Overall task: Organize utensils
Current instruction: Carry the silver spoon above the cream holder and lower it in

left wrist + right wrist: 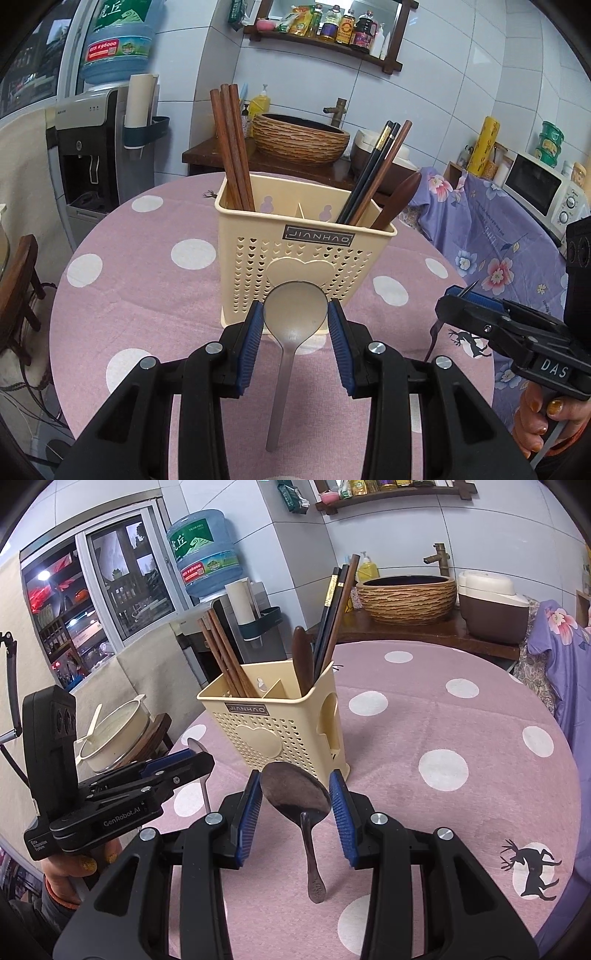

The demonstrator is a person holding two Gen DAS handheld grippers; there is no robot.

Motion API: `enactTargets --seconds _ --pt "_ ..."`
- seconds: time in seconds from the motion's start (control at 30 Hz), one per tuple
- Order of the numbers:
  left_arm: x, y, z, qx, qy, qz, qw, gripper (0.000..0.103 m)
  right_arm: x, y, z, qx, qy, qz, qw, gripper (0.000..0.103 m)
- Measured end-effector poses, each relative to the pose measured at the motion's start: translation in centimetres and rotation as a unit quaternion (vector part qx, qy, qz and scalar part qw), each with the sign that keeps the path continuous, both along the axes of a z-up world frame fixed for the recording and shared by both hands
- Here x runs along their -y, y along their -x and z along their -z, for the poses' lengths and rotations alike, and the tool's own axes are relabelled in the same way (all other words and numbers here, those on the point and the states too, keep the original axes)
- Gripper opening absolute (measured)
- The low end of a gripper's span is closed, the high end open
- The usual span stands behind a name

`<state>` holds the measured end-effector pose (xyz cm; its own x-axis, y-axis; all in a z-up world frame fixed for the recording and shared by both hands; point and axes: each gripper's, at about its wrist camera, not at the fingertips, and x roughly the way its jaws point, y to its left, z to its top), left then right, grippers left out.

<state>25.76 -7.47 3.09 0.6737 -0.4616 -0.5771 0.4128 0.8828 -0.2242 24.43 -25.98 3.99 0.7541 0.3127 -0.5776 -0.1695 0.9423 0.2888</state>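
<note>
Kitchen setting, tiled walls, water dispenser and basin behind; round worktop (pixel 122 295) under a pink dotted cloth. Left wrist view: left hand-held gripper (pixel 295 325) clamps a pale metal spoon (pixel 293 314) by the bowl, handle hanging, just before the cream utensil holder (pixel 306 258), which already carries wooden chopsticks (pixel 231 147), dark chopsticks and a wooden spoon. Right wrist view: right hand-held gripper (pixel 295 797) grips a darker metal spoon (pixel 295 794) likewise, near the holder's corner. Judgement: partly complete; both spoons remain to be deposited.
</note>
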Motion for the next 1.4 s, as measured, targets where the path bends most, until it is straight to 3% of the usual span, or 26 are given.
enactTargets --seconds 0.37,0.63,0.83,0.97,1.4 --pt "-2.4 -0.2 -3.7 0.016 0.060 -0.004 0.9981 0.036 -1.0 -0.7 -2.7 0.033 -0.032 -0.039 0.998 0.038" --pt "-3.9 -2.5 -11.3 0.084 0.134 -0.029 0.9871 0.036 -3.1 -2.8 -10.0 0.123 -0.009 -0.043 0.991 0.038" --pt "-2.7 -5.5 -14.1 0.109 0.144 -0.040 0.9827 0.036 -3.8 -5.9 -14.3 0.172 0.002 -0.028 0.985 0.038" --pt "-2.0 -7.0 -13.6 0.111 0.144 -0.051 0.9820 0.036 -4.2 -7.8 -13.9 0.178 0.031 -0.014 0.983 0.038" --pt "-1.4 -7.9 -6.0 0.075 0.106 -0.064 0.9894 0.036 -4.1 -10.1 -6.4 0.119 0.059 -0.013 0.991 0.038"
